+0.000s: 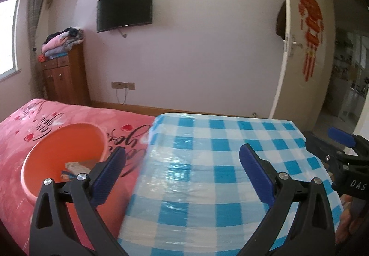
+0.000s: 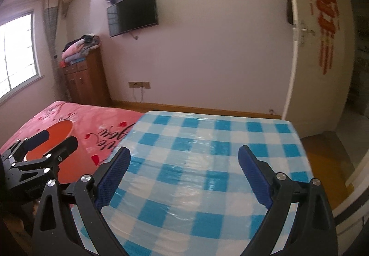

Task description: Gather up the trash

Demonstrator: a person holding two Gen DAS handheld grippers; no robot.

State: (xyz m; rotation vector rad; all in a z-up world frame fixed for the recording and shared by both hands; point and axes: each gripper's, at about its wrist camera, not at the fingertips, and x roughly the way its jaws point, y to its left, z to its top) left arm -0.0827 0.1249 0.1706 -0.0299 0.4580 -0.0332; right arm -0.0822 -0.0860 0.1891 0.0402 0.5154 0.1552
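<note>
At about nine o'clock in the left wrist view, an orange basin [image 1: 69, 140] is seen resting on the pink bed cover [image 1: 27, 186], just beside the checked bench [image 1: 207, 163]; some paper scraps [image 1: 76, 167] are seen lying in its bottom, partly hidden behind a finger, and are judged to be collected trash. No loose trash is seen on the bench in either view, so the collecting is judged to be near its end or between items. The step is best done by scanning the bench edges and bed before any reach, and by releasing each piece well inside the basin's rim. The left hand-held gripper [image 1: 182, 173] is held wide apart over the bench's near left edge, with nothing between its pads. At three o'clock, the right hand-held gripper [image 2: 184, 173] is likewise spread wide and empty, poised above the bench without touching it.
</note>
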